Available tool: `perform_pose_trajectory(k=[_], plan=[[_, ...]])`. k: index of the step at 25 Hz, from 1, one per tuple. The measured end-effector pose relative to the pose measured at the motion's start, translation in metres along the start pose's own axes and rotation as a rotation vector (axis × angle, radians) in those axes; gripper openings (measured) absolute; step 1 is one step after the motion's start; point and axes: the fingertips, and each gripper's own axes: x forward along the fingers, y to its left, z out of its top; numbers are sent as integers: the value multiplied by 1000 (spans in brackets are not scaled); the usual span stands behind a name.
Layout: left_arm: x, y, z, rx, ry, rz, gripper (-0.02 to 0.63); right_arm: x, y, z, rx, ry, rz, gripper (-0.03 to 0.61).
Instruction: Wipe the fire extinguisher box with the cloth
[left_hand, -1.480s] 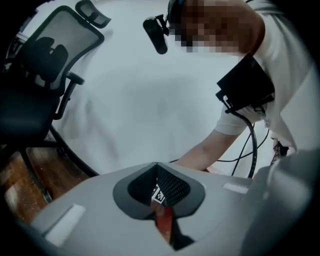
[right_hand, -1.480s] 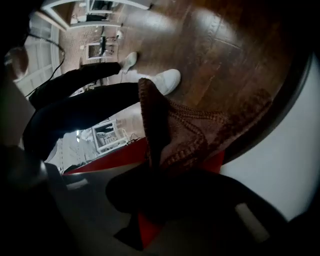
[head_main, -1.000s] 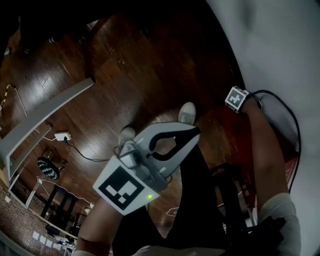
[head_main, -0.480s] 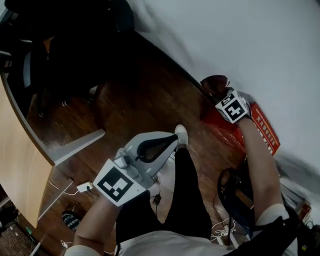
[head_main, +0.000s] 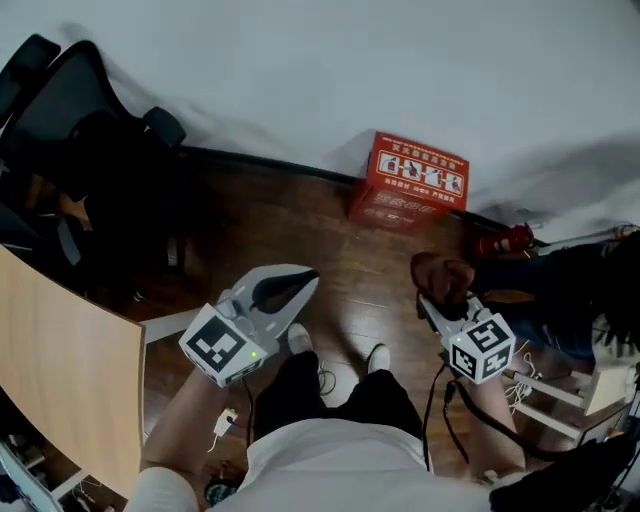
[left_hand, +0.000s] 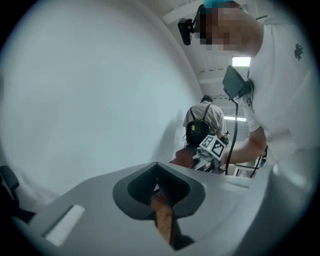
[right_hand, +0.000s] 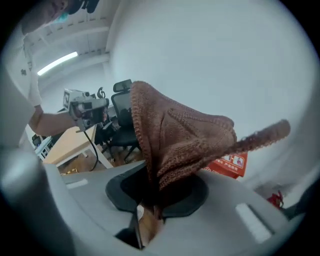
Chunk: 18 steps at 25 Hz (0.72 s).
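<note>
The red fire extinguisher box (head_main: 410, 180) stands on the wood floor against the white wall; it also shows past the cloth in the right gripper view (right_hand: 231, 165). My right gripper (head_main: 440, 298) is shut on a brown cloth (head_main: 443, 278), held in the air short of the box and to its right. In the right gripper view the cloth (right_hand: 180, 135) bunches up out of the jaws and hides the fingertips. My left gripper (head_main: 308, 278) hovers left of it, jaws shut with nothing between them (left_hand: 156, 167). From the left gripper view I see the right gripper (left_hand: 212, 147).
A black office chair (head_main: 90, 130) stands at the left by the wall. A wooden desk (head_main: 60, 370) fills the lower left. A red extinguisher (head_main: 505, 240) lies on the floor right of the box. White furniture (head_main: 590, 385) and cables sit at the right.
The head view has swung up from the floor to the wall, bringing the whole box into view. The right gripper with the cloth now sits farther from the box than half a second ago.
</note>
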Motion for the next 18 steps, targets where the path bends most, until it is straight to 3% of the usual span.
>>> perform_pose_trajectory(k=[4, 8, 12, 18], plan=[[5, -72, 6, 5, -13, -3, 0, -78, 37, -51, -12, -13, 23, 74], [3, -173, 4, -27, -21, 12, 0, -149, 57, -99, -36, -65, 44, 74], [5, -265, 4, 60, 28, 34, 0, -224, 68, -144, -42, -113, 20, 74], [-3, -369, 15, 60, 27, -75, 0, -309, 85, -186, 3, -168, -42, 74]])
